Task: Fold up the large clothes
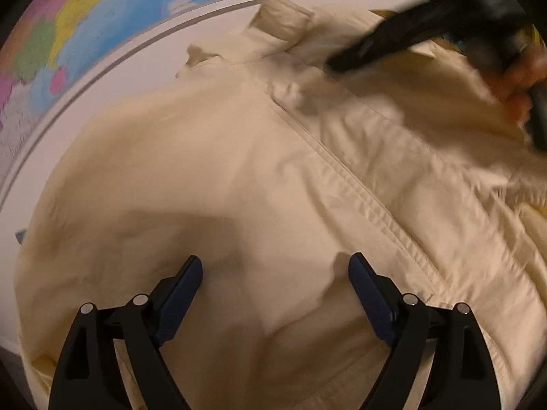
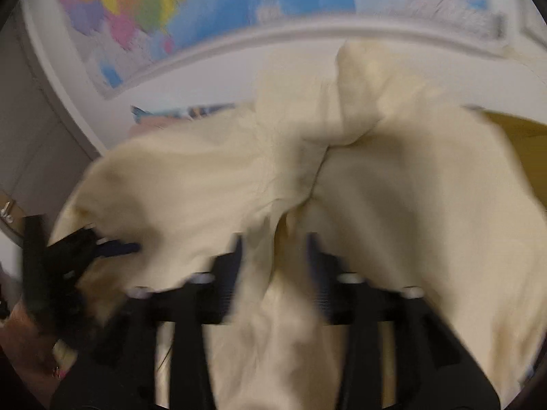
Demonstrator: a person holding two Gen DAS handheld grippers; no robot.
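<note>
A large cream shirt [image 1: 239, 171] lies spread on a white surface; its collar [image 1: 283, 20] is at the far end and its button placket [image 1: 359, 184] runs diagonally. My left gripper [image 1: 275, 266] is open just above the shirt's body, nothing between its fingers. My right gripper [image 2: 275, 242] is partly open, with a bunched fold of the shirt [image 2: 273, 205] between its fingers; the view is blurred. The right gripper also shows in the left wrist view [image 1: 359, 54] at the top right, over the shirt's shoulder. The left gripper shows in the right wrist view [image 2: 102, 246] at the left edge of the cloth.
A colourful world map [image 1: 85, 27] lies on the white surface [image 1: 154, 65] beyond the collar, also in the right wrist view [image 2: 205, 7]. A yellowish-brown object [image 2: 519, 130] sits at the right. A grey wall panel [image 2: 37, 157] is at the left.
</note>
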